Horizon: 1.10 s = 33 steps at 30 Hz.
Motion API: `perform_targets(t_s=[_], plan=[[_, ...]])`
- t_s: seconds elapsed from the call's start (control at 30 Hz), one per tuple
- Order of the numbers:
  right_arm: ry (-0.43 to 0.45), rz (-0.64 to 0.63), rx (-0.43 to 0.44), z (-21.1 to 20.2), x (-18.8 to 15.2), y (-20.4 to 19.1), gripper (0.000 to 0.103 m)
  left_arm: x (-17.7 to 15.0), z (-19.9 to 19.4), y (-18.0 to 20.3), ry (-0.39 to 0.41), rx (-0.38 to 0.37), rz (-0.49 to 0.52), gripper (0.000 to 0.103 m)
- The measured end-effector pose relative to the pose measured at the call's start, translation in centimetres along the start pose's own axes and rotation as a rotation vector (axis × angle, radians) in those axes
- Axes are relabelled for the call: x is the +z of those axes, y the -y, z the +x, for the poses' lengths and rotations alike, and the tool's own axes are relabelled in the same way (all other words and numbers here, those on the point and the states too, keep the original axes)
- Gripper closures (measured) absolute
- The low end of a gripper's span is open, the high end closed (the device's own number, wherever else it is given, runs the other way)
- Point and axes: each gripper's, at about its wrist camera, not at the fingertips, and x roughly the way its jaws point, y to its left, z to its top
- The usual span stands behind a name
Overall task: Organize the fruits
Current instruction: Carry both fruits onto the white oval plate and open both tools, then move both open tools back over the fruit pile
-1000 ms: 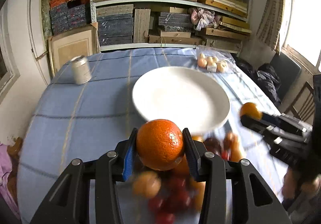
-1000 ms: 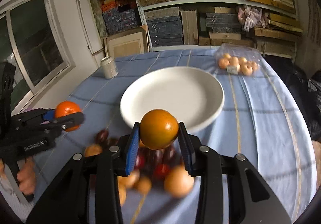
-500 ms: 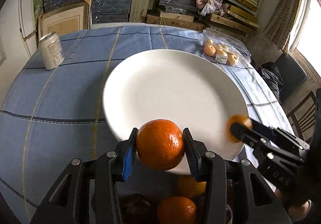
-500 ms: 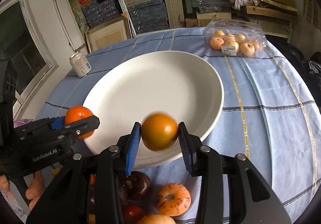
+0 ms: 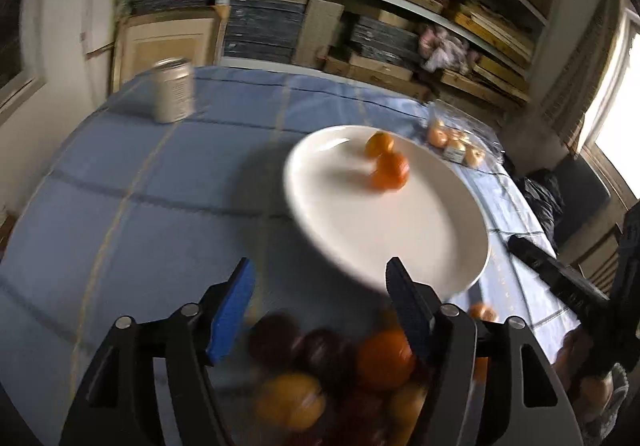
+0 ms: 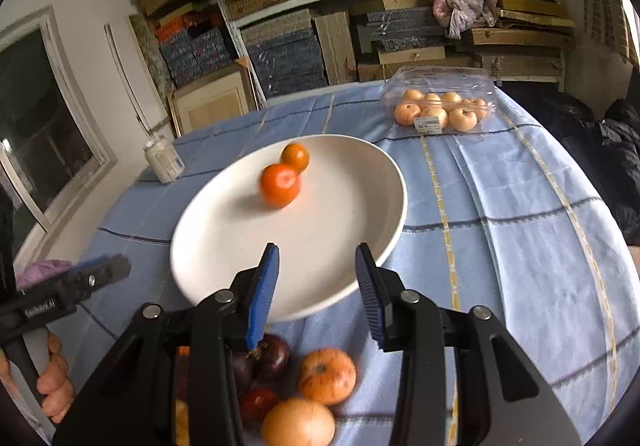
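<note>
Oranges (image 6: 280, 185), two, glossy, touching at far left of white plate (image 6: 360, 246); left gripper (image 5: 320, 278) fingers spreading, empty; right gripper (image 6: 316, 266) fingers apart, empty.

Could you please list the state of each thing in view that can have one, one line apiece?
Left gripper: empty, jaws opening.
Right gripper: open, empty.
White plate: upright on the tablecloth, holding two oranges.
Nearer orange: loose on the plate, blurred.
Farther orange: on the plate, touching the nearer one.
Clear plastic box: lid closed, pale fruit inside.
Can: upright.
Fruit pile: on the cloth, off the plate.
</note>
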Motion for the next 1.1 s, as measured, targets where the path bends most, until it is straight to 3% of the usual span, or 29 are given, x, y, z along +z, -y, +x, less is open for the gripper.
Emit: perform_targets(t_s=[0.17, 0.27, 0.47, 0.73, 1.1], plan=[[0.040, -0.019, -0.028, -4.1, -3.7, -0.3, 0.050, -5.2, -2.8, -2.6, -0.015, 0.032, -0.015, 0.031], [0.030, -0.013, -0.015, -5.5, -6.1, -0.3, 0.048, -8.1, -3.7, -3.1, -0.031, 0.036, 0.009, 0.031], [0.023, -0.010, -0.014, -6.6, -8.2, -0.5, 0.041, -11.6, -5.1, -1.5, -0.041, -0.004, 0.134, 0.031], [0.023, 0.024, -0.004, -6.9, -8.4, 0.1, 0.038, -13.0, -4.3, 0.2, -0.064, 0.007, 0.216, 0.031], [0.021, 0.023, -0.001, -6.9, -8.3, 0.0, 0.032, -12.9, -2.7, 0.7, -0.136, -0.069, 0.226, 0.042]])
